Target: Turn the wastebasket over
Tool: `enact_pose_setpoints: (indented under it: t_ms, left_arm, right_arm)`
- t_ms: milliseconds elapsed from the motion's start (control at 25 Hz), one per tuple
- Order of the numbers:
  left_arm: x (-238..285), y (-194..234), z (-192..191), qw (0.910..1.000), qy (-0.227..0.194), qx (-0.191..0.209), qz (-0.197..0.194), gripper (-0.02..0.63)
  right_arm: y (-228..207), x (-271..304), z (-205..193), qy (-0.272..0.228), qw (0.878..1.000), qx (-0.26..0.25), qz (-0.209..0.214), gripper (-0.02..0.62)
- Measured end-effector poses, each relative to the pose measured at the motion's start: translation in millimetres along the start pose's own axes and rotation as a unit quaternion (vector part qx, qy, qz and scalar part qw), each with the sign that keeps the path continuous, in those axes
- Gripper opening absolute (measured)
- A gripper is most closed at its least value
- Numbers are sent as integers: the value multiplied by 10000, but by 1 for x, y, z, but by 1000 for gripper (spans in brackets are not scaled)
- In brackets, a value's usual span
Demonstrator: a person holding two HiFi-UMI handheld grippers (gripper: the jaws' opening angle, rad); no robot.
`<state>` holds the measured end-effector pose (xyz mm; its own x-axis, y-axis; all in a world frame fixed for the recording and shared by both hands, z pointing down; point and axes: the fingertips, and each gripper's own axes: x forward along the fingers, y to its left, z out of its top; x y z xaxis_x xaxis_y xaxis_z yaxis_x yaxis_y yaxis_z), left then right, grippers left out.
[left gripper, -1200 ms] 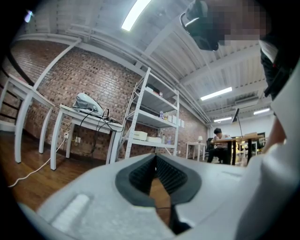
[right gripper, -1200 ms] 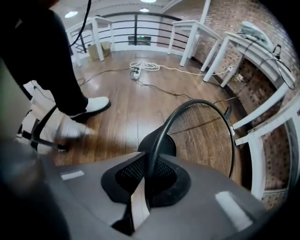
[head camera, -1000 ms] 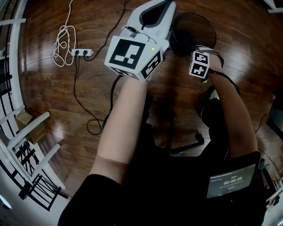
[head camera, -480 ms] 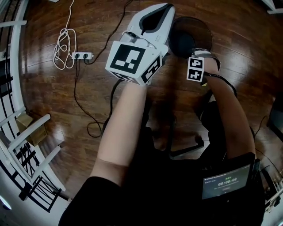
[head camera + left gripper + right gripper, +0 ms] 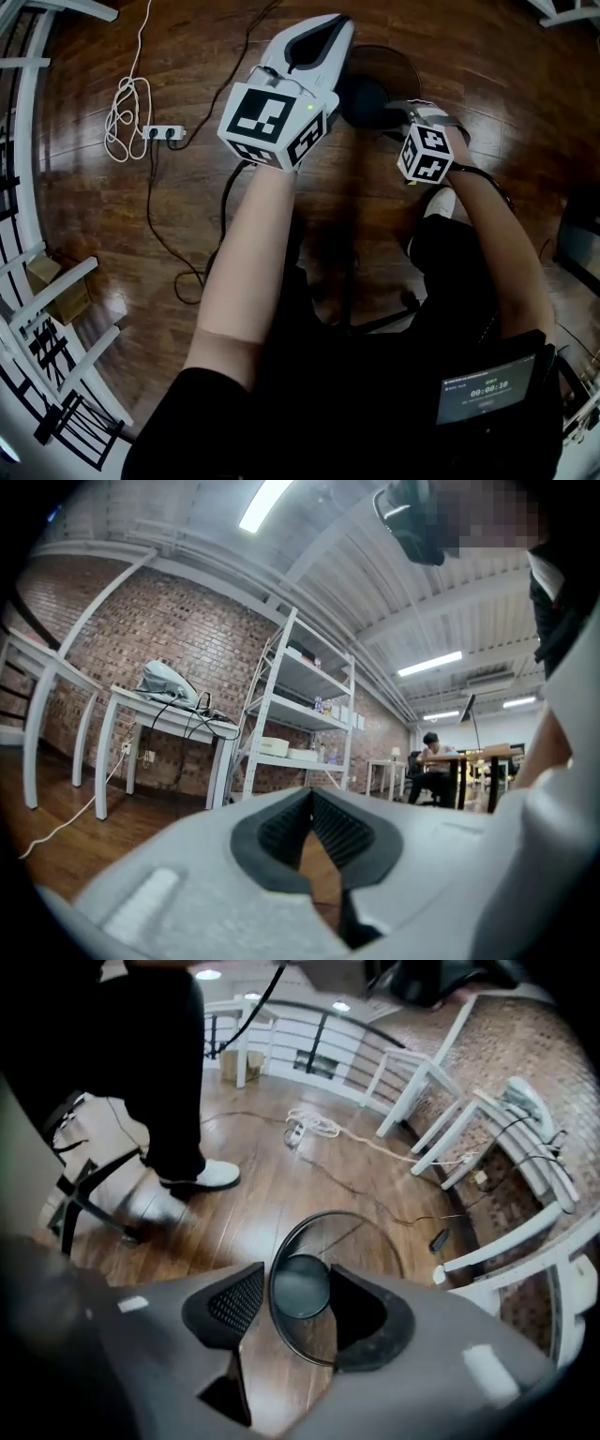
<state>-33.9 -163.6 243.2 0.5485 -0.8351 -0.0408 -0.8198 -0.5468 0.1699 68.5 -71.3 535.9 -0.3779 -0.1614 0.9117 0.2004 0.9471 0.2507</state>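
Observation:
The black mesh wastebasket [image 5: 386, 66] stands upright on the wooden floor with its mouth up. In the right gripper view its round rim and dark base [image 5: 302, 1283] lie straight below. My right gripper [image 5: 295, 1314] hangs above it, pointing steeply down. Its jaws are opening and the pads touch nothing. In the head view that gripper [image 5: 412, 117] sits over the basket's near rim. My left gripper [image 5: 323, 28] is held level beside the basket, higher up. Its pads [image 5: 328, 832] meet at the tips with nothing between them.
A white power strip with a coiled cable [image 5: 161, 133] and a black cable [image 5: 169, 234] lie on the floor at left. White railings [image 5: 19, 187] run along the left edge. The person's shoe [image 5: 202, 1177] and white table legs [image 5: 487, 1110] stand near the basket.
My right gripper has lifted away from the basket's rim and its jaws have spread. The basket stays upright. My left gripper has hardly moved.

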Motion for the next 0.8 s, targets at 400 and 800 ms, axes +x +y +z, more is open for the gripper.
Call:
enact_pose_setpoints:
  t_ms: [400,800]
  left_arm:
    - [-8,-34,-8,9985,157,213,-479,2]
    - [-14,-102,-31,9945,264,253,-978,2]
  right_arm:
    - [-106,-248,50,-4503,8109,3303,-1747,9]
    - [-96,-260,42,-5340,7318,3674,-2105,9]
